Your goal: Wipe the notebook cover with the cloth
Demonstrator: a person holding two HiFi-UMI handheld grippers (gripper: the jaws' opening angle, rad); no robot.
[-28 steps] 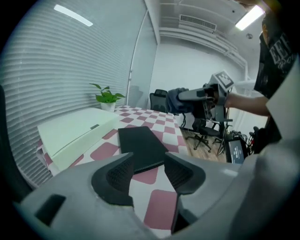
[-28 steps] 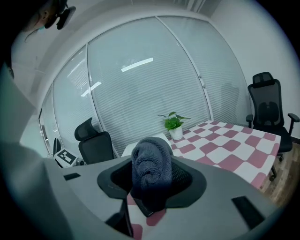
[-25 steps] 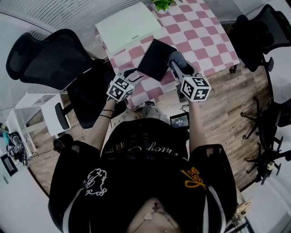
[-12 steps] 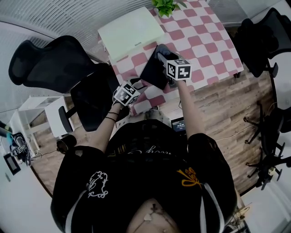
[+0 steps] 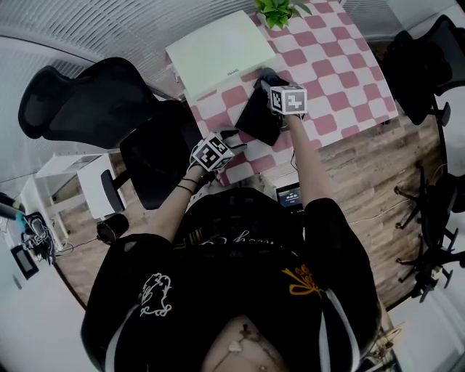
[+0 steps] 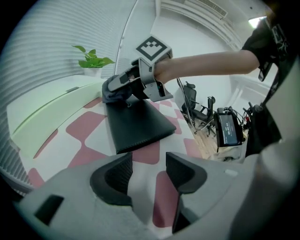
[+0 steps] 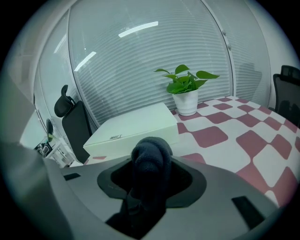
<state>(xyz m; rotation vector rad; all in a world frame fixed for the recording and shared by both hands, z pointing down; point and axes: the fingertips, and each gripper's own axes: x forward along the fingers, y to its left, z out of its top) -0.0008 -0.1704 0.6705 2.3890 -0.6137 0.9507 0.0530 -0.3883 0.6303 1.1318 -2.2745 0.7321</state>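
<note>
A black notebook (image 5: 256,116) (image 6: 136,123) lies on the pink-and-white checked table (image 5: 330,73), close to its near edge. My right gripper (image 5: 267,81) (image 6: 117,90) (image 7: 151,176) is shut on a dark grey cloth (image 5: 264,75) (image 6: 111,93) (image 7: 151,157), which rests at the notebook's far end. My left gripper (image 5: 234,138) (image 6: 149,161) hovers low over the table just short of the notebook's near edge. Its jaws have just been opening and stand apart with nothing between them.
A pale green box (image 5: 220,52) (image 7: 133,124) lies on the table beyond the notebook, with a potted plant (image 5: 276,11) (image 7: 187,89) behind it. Black office chairs (image 5: 87,98) stand left and right of the table. A small screen device (image 5: 289,195) sits on the wooden floor.
My right gripper has carried the cloth away from the table's near side and down to the notebook's far end. The left gripper has sunk a little towards the table.
</note>
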